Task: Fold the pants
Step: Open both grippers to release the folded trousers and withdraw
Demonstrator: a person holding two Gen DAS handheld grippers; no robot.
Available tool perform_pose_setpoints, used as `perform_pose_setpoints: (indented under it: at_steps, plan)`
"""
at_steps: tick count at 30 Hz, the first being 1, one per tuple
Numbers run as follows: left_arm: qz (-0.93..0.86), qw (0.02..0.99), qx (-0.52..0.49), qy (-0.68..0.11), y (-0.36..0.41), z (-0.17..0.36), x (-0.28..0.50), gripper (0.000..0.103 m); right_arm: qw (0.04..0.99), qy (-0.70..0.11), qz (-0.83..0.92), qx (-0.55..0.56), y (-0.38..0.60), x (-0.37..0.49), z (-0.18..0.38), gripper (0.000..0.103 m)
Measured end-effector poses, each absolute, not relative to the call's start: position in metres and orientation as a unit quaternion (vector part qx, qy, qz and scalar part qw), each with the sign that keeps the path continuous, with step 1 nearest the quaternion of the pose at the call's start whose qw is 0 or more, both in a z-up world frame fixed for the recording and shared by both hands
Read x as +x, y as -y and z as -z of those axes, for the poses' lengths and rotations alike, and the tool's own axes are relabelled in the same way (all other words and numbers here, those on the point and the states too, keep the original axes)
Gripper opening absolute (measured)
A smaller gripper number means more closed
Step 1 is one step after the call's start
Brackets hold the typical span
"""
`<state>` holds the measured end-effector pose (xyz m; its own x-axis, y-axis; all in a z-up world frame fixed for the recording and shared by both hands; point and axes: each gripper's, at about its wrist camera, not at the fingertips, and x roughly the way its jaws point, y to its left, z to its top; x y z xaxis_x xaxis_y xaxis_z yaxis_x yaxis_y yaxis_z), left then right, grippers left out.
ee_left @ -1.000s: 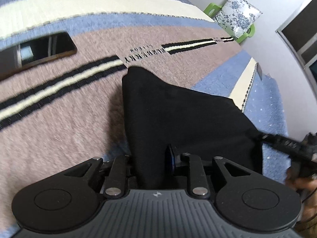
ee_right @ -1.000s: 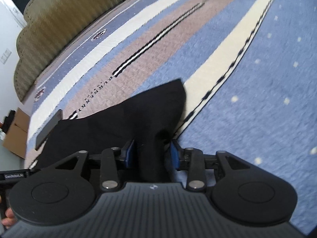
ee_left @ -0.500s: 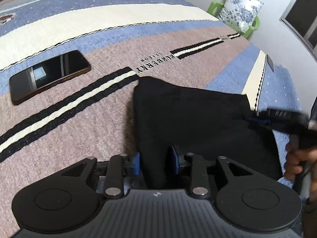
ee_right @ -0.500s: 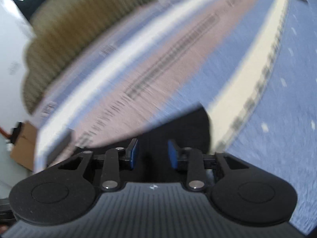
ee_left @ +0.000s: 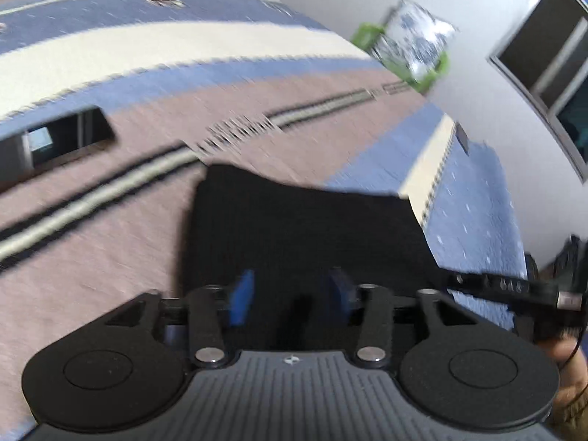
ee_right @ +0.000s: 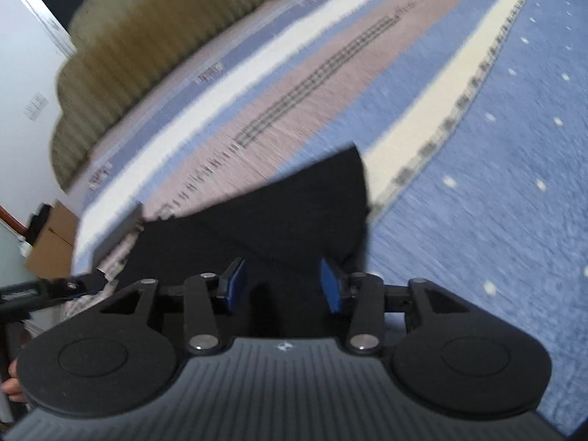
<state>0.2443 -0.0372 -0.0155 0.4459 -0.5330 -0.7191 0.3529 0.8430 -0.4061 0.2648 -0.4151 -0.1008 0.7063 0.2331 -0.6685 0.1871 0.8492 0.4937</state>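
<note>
The black pants [ee_left: 305,235] are laid folded on the striped bedspread [ee_left: 110,220], directly ahead of both tongs. The left tongs [ee_left: 290,294] and right tongs [ee_right: 281,284] are spread wide, nothing gripped, one at each near corner.

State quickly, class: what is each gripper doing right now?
Left gripper: open, holding nothing, above the folded black fabric pants.
Right gripper: open, holding nothing.

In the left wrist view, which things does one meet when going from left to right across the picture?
Phone → black pants → flowered cushion on a green chair → window.
</note>
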Motion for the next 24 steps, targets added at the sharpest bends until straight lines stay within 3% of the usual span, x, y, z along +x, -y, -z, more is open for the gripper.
perform_pose_setpoints:
  at_steps: [1, 3, 6, 8, 9, 13, 15, 19, 22, 24]
  plan:
    - [0.264, 0.845, -0.087, -0.456, 0.046, 0.020, 0.242, 0.069, 0.877, -0.391, -0.005, 0.280, 0.420, 0.265, 0.106, 0.033]
    - [0.256, 0.852, -0.045, -0.455, 0.066, 0.030, 0.236, 0.073, 0.872, -0.396, 0.008, 0.286, 0.422, 0.261, 0.107, 0.033]
    - [0.254, 0.862, 0.028, -0.438, 0.089, 0.037, 0.225, 0.086, 0.888, -0.384, 0.019, 0.254, 0.409, 0.247, 0.087, 0.046]
    - [0.254, 0.867, 0.068, -0.423, 0.097, 0.040, 0.219, 0.087, 0.905, -0.360, 0.005, 0.225, 0.394, 0.233, 0.074, 0.073]
    - [0.254, 0.869, 0.074, -0.418, 0.096, 0.041, 0.217, 0.088, 0.906, -0.358, -0.014, 0.225, 0.389, 0.227, 0.071, 0.077]
    - [0.248, 0.871, 0.053, -0.420, 0.089, 0.039, 0.217, 0.088, 0.880, -0.434, 0.010, 0.193, 0.378, 0.230, 0.101, 0.078]
    - [0.239, 0.873, 0.045, -0.422, 0.085, 0.037, 0.217, 0.088, 0.854, -0.459, 0.036, 0.242, 0.393, 0.233, 0.114, 0.080]
    - [0.218, 0.880, 0.035, -0.421, 0.078, 0.035, 0.214, 0.088, 0.871, -0.431, 0.070, 0.227, 0.394, 0.220, 0.101, 0.087]
    - [0.209, 0.882, 0.018, -0.421, 0.073, 0.032, 0.210, 0.088, 0.895, -0.399, 0.102, 0.173, 0.380, 0.208, 0.084, 0.103]
    - [0.203, 0.885, 0.016, -0.420, 0.071, 0.028, 0.205, 0.088, 0.907, -0.376, 0.116, 0.150, 0.369, 0.200, 0.073, 0.103]
